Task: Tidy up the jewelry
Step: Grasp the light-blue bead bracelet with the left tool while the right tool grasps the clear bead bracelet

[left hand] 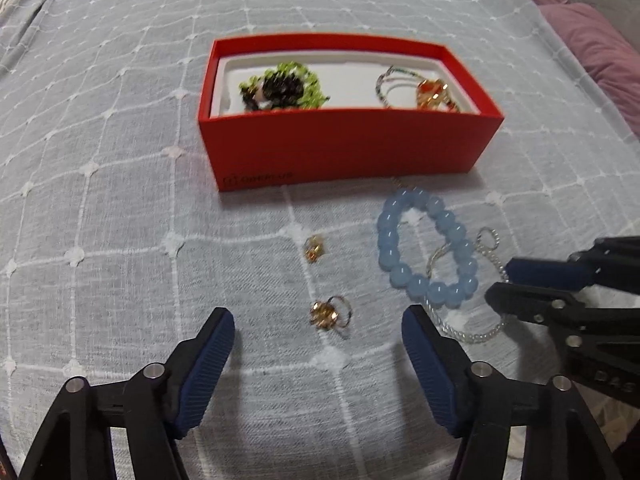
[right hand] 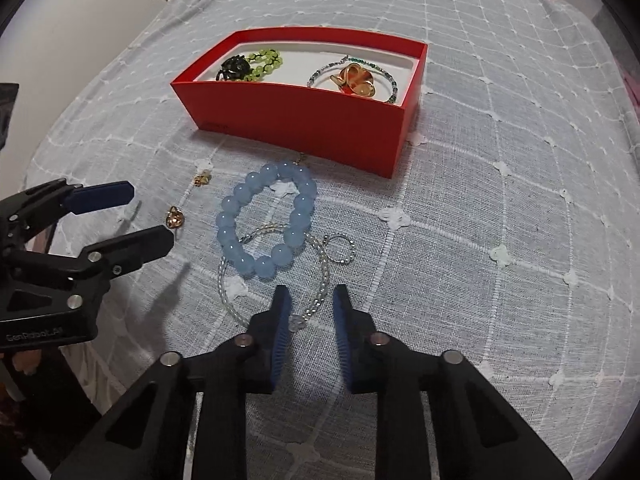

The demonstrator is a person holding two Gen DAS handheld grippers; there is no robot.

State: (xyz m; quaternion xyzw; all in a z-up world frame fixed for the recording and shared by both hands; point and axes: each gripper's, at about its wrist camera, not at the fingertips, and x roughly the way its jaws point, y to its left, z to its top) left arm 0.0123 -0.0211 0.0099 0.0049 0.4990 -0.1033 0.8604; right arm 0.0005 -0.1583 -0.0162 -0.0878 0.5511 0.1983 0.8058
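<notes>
Ring point(left hand: 331, 313) lies just ahead, centred between the left gripper's point(left hand: 318, 334) wide jaws; right gripper point(right hand: 308, 308) half-open.

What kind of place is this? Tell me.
Probably a bedroom: the red box and blue bead bracelet lie on a soft grey quilted bedspread, with a purple pillow at its edge.
</notes>
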